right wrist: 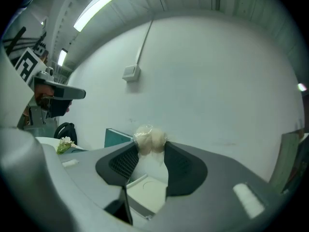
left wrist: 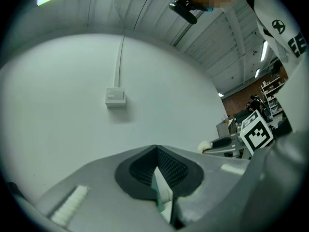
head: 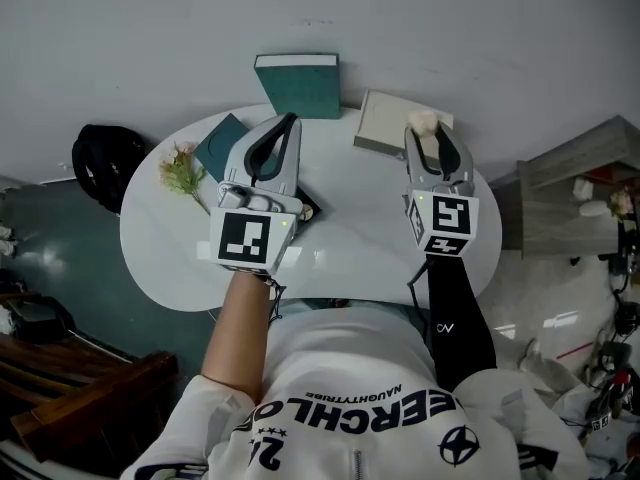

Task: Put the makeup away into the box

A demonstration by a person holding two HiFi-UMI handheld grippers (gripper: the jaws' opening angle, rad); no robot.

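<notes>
One cream puff (right wrist: 149,137) pinched by right gripper (right wrist: 151,146), pale box (head: 384,120) partly hidden beneath

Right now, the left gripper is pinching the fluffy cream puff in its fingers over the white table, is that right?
Not quite. It is the right gripper that pinches the fluffy cream puff in its fingers over the white table; the right gripper view shows it squeezed there. The left gripper has its fingers closed together with no puff.
</notes>
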